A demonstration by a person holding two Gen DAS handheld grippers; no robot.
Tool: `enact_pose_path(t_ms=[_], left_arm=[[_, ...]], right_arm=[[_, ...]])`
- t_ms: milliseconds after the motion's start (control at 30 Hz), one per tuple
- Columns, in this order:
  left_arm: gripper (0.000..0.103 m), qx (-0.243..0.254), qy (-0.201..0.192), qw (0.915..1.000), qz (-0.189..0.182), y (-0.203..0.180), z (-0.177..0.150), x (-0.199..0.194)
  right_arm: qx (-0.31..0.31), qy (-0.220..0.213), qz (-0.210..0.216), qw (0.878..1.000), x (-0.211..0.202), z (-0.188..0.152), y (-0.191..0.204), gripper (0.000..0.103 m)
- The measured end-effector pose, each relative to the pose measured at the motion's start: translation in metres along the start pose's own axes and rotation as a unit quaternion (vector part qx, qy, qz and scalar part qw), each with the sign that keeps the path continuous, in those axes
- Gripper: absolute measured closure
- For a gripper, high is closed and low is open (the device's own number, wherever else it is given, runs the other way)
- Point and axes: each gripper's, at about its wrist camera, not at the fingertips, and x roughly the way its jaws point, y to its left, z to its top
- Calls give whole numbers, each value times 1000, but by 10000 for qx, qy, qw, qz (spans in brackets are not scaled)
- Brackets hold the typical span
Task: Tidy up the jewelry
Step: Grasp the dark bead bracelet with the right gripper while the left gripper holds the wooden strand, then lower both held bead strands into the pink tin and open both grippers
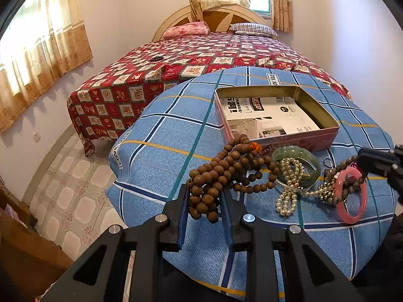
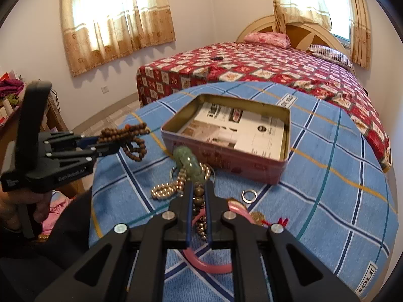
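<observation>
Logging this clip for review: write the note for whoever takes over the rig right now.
Left gripper: shut on wooden beads, lifted off the cloth.
Right gripper: shut on dark beads, low over the pile.
On the cloth, outside the tin: jade bangle, pearls, pink bangle, ring.
Done: nothing in the tin; it holds only paper.
Left: move everything into the tin.

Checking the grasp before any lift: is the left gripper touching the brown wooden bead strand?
Touching. In the left wrist view the left gripper has the wooden bead strand bunched between its fingers, beads pressed against both pads.
</observation>
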Motion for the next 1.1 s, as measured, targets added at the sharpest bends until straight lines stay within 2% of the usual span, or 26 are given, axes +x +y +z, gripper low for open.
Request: enact_pose_path(t_ms=[467, 800, 1100], left_arm=[[79, 33, -122, 9999, -66, -1, 13, -3], [79, 71, -291, 9994, -147, -12, 52, 15], [79, 70, -155, 9998, -120, -20, 78, 50]], right_arm=[[-61, -451, -206, 9987, -23, 32, -19, 93], [-91, -489, -393, 9980, -4, 53, -41, 93], [35, -342, -439, 9984, 27, 67, -61, 93]])
